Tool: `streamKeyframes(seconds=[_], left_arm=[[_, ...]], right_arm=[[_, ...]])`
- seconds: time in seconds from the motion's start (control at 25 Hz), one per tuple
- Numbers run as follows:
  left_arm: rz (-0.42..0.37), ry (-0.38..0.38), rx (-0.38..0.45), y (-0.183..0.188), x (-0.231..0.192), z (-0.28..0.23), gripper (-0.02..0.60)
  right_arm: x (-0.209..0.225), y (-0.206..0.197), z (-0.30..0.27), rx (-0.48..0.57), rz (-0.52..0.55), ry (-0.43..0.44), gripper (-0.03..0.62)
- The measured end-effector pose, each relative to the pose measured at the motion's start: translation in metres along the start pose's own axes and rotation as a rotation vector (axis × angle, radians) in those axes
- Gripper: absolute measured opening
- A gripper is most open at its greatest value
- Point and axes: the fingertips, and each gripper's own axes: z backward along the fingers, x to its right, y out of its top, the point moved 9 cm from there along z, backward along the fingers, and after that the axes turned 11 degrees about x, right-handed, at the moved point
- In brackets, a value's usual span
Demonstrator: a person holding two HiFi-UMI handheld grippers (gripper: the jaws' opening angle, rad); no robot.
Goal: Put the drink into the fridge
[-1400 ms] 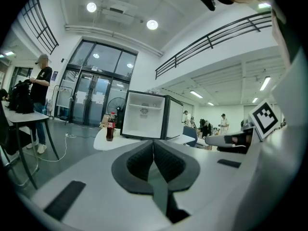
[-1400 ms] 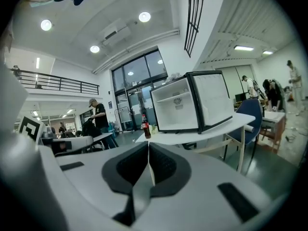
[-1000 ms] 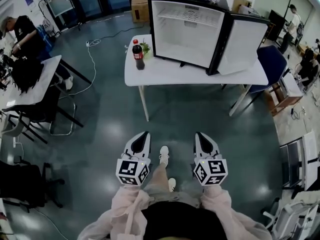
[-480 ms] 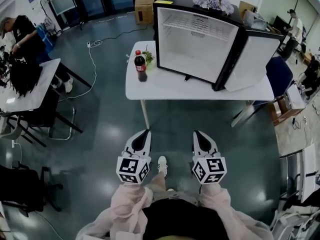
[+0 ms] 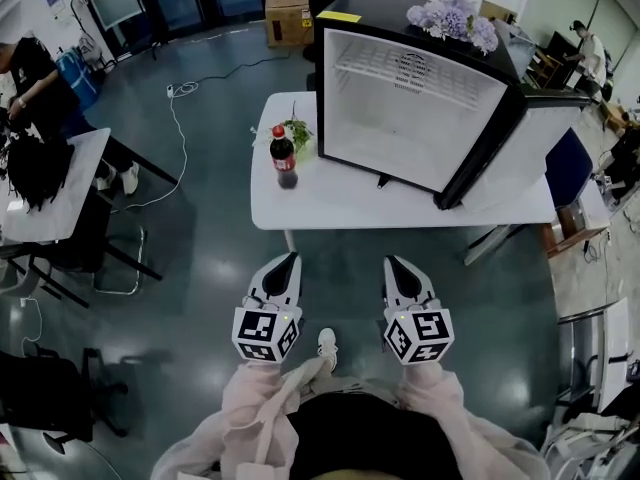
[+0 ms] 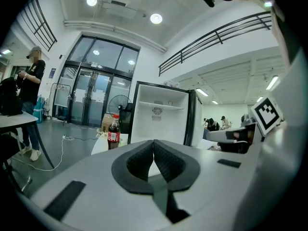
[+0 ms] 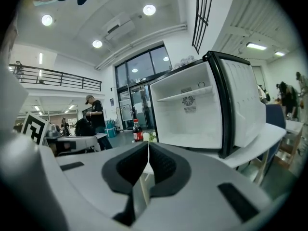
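One cola bottle point(image 5: 284, 157) stands by one fridge point(image 5: 420, 98), which has one open door point(image 5: 530, 138) and one wire shelf point(image 5: 415, 68). Two desks show: the white desk point(image 5: 330, 198) under the fridge and a second desk point(image 5: 55, 193) at the left. There are two tongs, the left tongs point(image 5: 288, 263) and the right tongs point(image 5: 393, 264), bearing a left marker cube point(image 5: 266, 334) and a right marker cube point(image 5: 419, 335). Also one bunch of purple flowers point(image 5: 452, 16), one small green plant point(image 5: 297, 131), one cardboard box point(image 5: 288, 10), one blue chair point(image 5: 563, 163) and one white cable point(image 5: 178, 118). Two other people show clearly: a person at the left point(image 5: 35, 68) and a person at the far right point(image 5: 588, 36).
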Motion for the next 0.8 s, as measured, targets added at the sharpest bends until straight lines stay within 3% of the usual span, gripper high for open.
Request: streamKeyframes(seconds=[0.56,0.8], left_arm=[[0.009,-0.024,-0.009,-0.003,-0.053,-0.04,0.012],[0.03,-0.011,0.002,-0.003,-0.063,-0.045,0.012]], right_arm=[[-0.001,0.002,-0.057,0.042,0.03,-0.047,0.021],[-0.002,0.003,-0.073,0.009,0.032,0.009,0.23]])
